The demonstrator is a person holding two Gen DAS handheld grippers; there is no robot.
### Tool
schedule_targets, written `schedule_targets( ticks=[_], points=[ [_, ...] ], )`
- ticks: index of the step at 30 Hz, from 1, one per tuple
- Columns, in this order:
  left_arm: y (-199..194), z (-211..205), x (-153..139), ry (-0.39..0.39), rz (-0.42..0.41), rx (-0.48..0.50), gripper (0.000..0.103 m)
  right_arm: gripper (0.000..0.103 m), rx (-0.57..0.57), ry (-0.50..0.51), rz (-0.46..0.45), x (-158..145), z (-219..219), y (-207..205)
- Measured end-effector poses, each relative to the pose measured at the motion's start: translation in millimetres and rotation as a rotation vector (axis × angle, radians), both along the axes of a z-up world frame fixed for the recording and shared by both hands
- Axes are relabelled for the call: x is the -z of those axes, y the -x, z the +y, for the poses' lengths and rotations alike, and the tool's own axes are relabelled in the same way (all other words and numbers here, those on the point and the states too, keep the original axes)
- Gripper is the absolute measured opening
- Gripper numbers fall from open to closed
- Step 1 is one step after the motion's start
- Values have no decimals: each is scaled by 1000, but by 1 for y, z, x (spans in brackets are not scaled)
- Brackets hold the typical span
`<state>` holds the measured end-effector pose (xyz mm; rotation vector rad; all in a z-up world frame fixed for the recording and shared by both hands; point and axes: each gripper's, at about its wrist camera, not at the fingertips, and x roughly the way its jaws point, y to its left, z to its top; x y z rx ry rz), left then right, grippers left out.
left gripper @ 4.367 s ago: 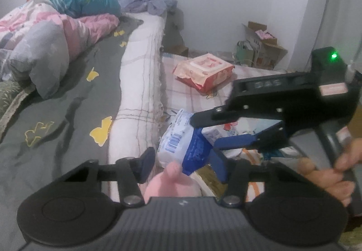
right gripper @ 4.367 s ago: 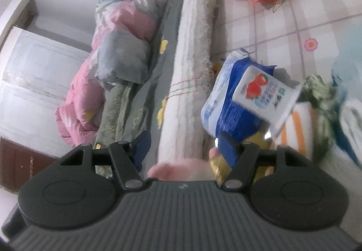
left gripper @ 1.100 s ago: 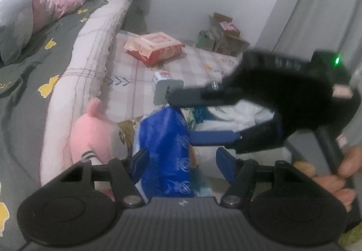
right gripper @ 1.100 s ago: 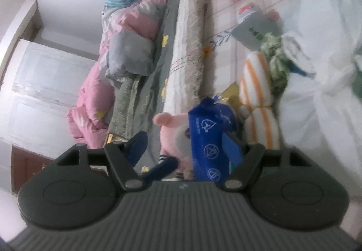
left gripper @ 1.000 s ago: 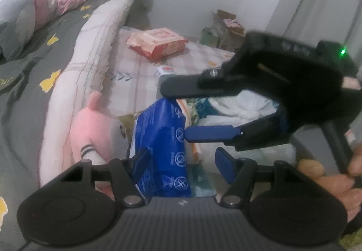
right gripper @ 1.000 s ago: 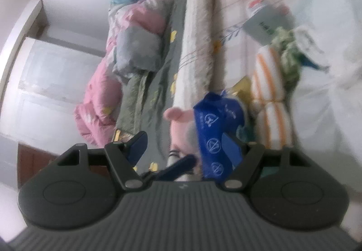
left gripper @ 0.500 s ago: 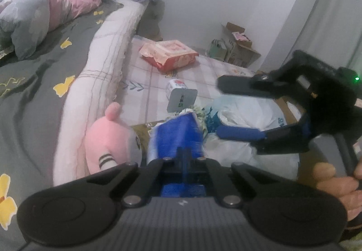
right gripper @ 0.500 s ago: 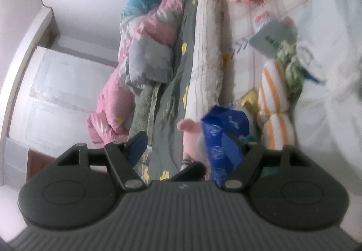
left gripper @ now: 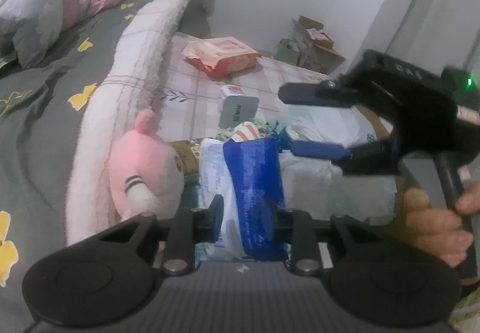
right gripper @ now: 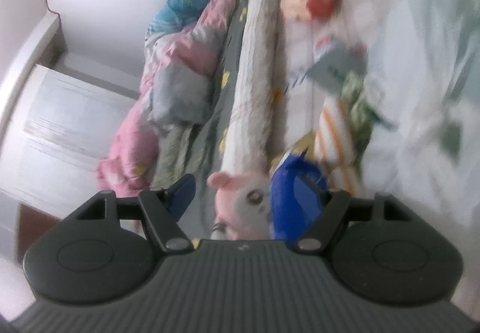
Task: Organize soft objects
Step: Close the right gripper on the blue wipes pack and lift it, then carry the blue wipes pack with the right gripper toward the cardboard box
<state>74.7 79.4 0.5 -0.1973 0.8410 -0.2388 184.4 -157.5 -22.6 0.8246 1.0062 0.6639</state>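
My left gripper [left gripper: 247,220] is shut on a blue and white soft pack [left gripper: 252,183], which stands between its fingers. A pink plush toy [left gripper: 144,171] lies just left of it against the bed's edge. My right gripper [left gripper: 297,120] hangs open above a white plastic bag [left gripper: 318,177], to the right of the pack. In the blurred right wrist view the right gripper [right gripper: 252,192] is open, with the plush toy [right gripper: 240,198] and the blue pack [right gripper: 294,198] below it. An orange-striped soft item [left gripper: 246,130] lies behind the pack.
The bed [left gripper: 60,87] with a grey cover and rumpled quilts fills the left. On the checked floor mat lie a red and pink pack [left gripper: 222,57] and a small carton [left gripper: 237,108]. Cardboard boxes [left gripper: 312,48] stand by the far wall.
My left gripper has closed on the blue pack and holds it. My right gripper has let the pack go and drawn back to the right and upward, open.
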Motion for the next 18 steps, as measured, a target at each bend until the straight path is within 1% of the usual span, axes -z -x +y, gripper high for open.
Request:
schedule_targets(
  ticks=[2, 4, 6, 9, 12, 18],
  points=[
    [1, -4, 2, 6, 2, 17, 38, 75, 12, 67, -29, -6, -2, -1],
    [1, -9, 4, 6, 0, 35, 43, 76, 15, 124, -29, -5, -3, -2],
    [2, -12, 6, 6, 1, 39, 50, 76, 4, 138, 1, 1, 0, -4],
    [3, -13, 8, 6, 3, 46, 57, 76, -30, 120, 47, 13, 8, -5],
    [4, -14, 9, -4, 4, 43, 61, 79, -65, 121, 56, 17, 19, -4],
    [2, -15, 15, -7, 13, 43, 62, 80, -59, 148, 70, 23, 25, -8]
  ],
)
